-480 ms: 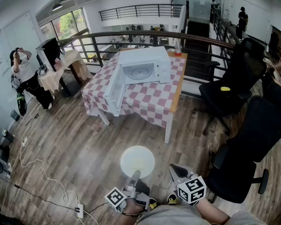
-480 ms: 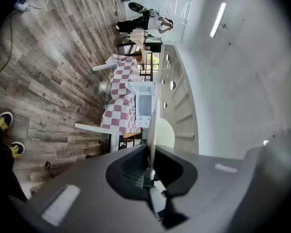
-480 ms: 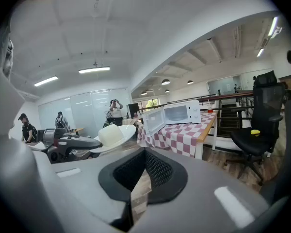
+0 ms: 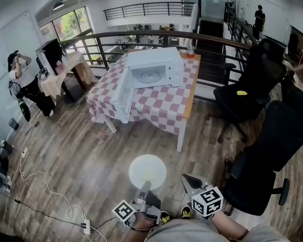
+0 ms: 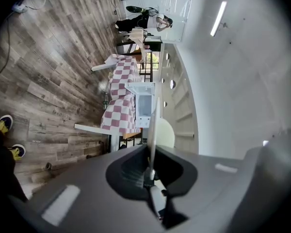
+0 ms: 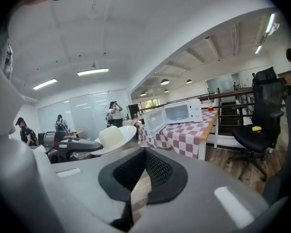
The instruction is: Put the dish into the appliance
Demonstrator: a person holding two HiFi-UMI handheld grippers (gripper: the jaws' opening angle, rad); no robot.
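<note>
A round white dish [image 4: 147, 171] hangs level over the wooden floor, and my left gripper [image 4: 144, 189] is shut on its near rim. In the left gripper view the dish [image 5: 155, 123] shows edge-on between the pads. My right gripper [image 4: 191, 181] hangs just right of the dish, shut and holding nothing. From the right gripper view the dish [image 6: 112, 138] and the left gripper [image 6: 70, 144] lie to the left. The white microwave [image 4: 155, 68] stands on the checked table [image 4: 161, 107] ahead, and its door [image 4: 123, 96] is swung wide open to the left.
Black office chairs [image 4: 265, 155] stand at the right, one close to my right gripper. A railing [image 4: 141, 37] runs behind the table. Cables and a power strip [image 4: 86, 225] lie on the floor at the left. A person [image 4: 22, 82] stands far left.
The table and microwave have shifted slightly up and left in the head view. The dish sits a touch higher in the picture. Both grippers keep their grip and their places.
</note>
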